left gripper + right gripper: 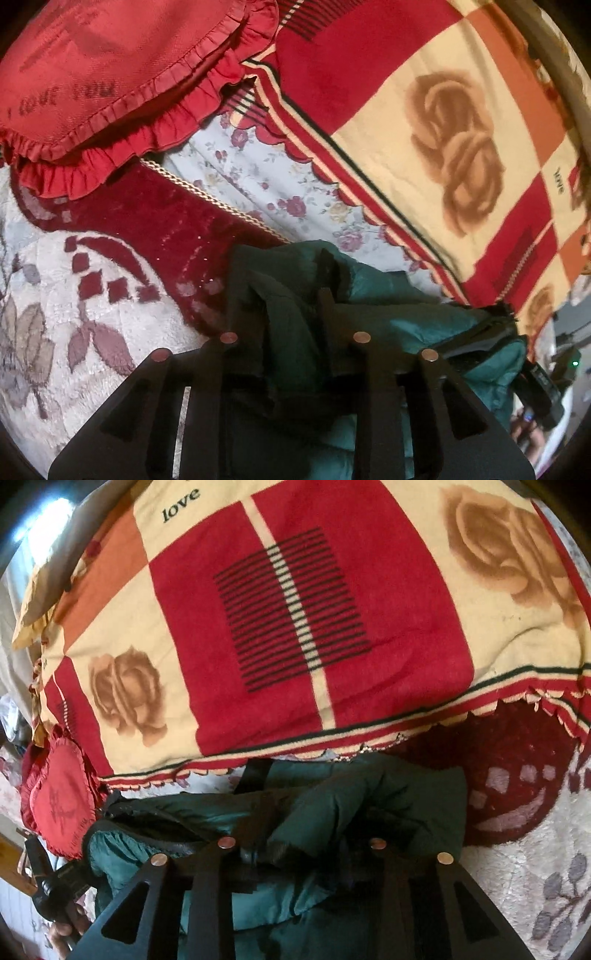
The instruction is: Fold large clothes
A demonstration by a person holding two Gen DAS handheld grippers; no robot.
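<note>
My dark teal padded jacket (369,314) lies bunched on the bed, against the scalloped edge of the red-and-cream rose-print blanket (461,147) and beside the maroon-and-white plush rug-like cover (92,295). Its cloth runs between the fingers of both my left gripper (291,295) and right gripper (299,812), each parted only narrowly; whether the pads press it, I cannot tell. I judge a fold is being laid down; next I should release cleanly and regrip an outer edge.
</note>
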